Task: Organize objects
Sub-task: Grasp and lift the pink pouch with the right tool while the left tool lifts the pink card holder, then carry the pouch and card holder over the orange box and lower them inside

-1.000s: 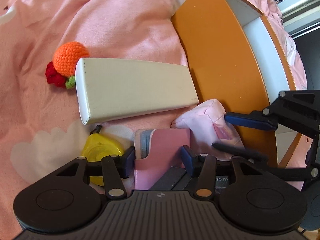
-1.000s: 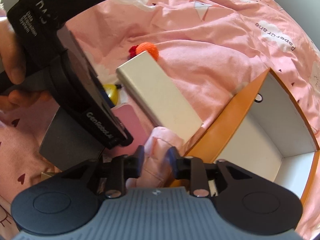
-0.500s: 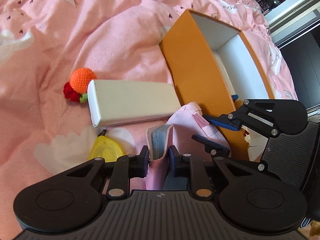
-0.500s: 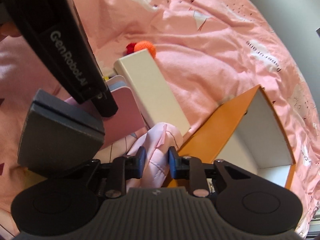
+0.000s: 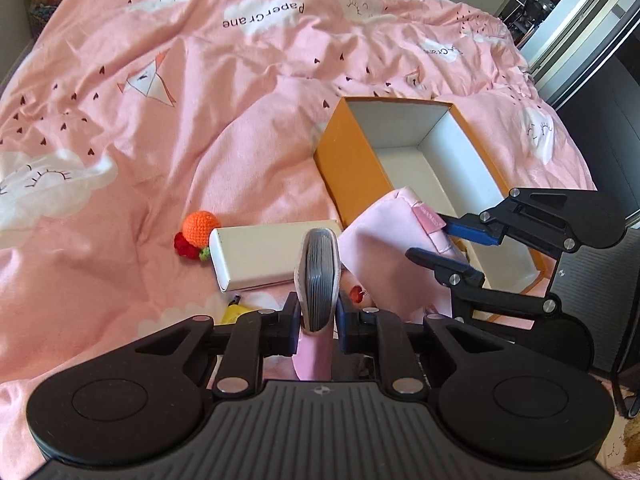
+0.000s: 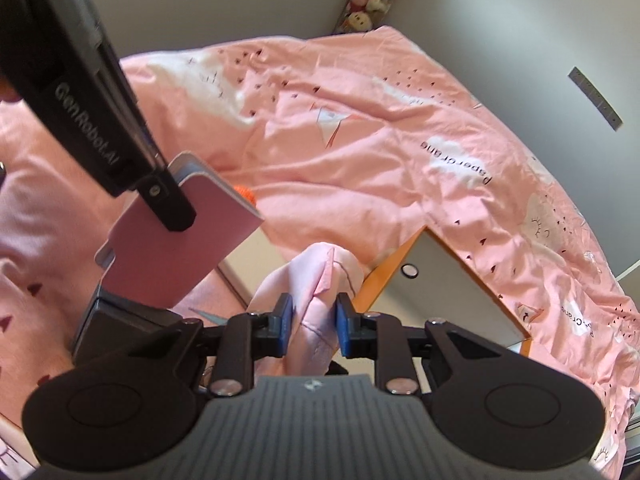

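My left gripper (image 5: 318, 316) is shut on a pink notebook (image 5: 319, 280) and holds it edge-up above the bed; the notebook also shows in the right wrist view (image 6: 180, 240). My right gripper (image 6: 312, 326) is shut on a pale pink fabric pouch (image 6: 316, 280), which is lifted beside the near corner of the open orange box (image 5: 352, 168). The pouch (image 5: 392, 248) and the right gripper (image 5: 452, 248) also show in the left wrist view. The box's white inside (image 5: 424, 152) looks empty.
A cream rectangular box (image 5: 260, 258) lies on the pink duvet (image 5: 160, 120) left of the orange box. A crocheted orange and red toy (image 5: 196, 232) sits at its far end. A yellow item (image 5: 236, 314) and a red pushpin (image 5: 356, 294) lie near my left gripper.
Both grippers have risen from the bed, carrying the notebook and the pouch up. The orange box now shows from above with its inside visible.
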Tool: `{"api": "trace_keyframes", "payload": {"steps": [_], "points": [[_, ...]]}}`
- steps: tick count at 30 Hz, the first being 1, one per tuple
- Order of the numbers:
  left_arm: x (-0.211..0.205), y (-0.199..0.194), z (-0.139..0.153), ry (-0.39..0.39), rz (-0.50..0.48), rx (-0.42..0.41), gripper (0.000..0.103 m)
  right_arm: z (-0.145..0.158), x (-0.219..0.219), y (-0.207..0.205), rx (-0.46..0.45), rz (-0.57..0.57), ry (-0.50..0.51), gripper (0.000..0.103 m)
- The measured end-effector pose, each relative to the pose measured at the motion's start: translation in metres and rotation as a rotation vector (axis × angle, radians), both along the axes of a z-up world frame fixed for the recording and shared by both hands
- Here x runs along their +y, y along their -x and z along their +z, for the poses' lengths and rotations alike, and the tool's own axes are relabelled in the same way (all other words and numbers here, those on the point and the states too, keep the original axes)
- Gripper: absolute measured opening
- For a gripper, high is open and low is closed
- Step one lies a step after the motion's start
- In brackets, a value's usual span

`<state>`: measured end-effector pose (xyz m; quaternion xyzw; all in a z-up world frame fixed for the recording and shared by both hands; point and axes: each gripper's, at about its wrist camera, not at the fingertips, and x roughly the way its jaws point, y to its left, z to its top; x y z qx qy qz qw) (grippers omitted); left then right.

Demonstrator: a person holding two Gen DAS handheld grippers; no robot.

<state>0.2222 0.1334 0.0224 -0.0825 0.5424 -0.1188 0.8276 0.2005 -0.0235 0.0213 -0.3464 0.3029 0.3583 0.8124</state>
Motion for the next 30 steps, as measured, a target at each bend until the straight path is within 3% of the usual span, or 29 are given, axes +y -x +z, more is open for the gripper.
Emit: {"api": "trace_keyframes", "payload": {"steps": [8, 17, 24, 30], "points": [[-0.030, 0.011, 0.041, 0.046, -0.041, -0.066, 0.020, 0.041, -0.040, 0.009, -0.022, -0.040, -0.092, 0.024], [-0.079, -0.004, 0.065, 0.129, -0.111, -0.076, 0.020, 0.051, -0.101, -0.002, -0.040, -0.135, -0.108, 0.024], [-0.121, -0.023, 0.056, 0.165, -0.173, -0.040, 0.020, 0.040, -0.141, -0.015, -0.029, -0.188, -0.092, 0.024], [-0.154, -0.043, 0.026, 0.276, -0.190, -0.001, 0.019, 0.027, -0.167, -0.028, -0.012, -0.183, -0.052, 0.024]]}}
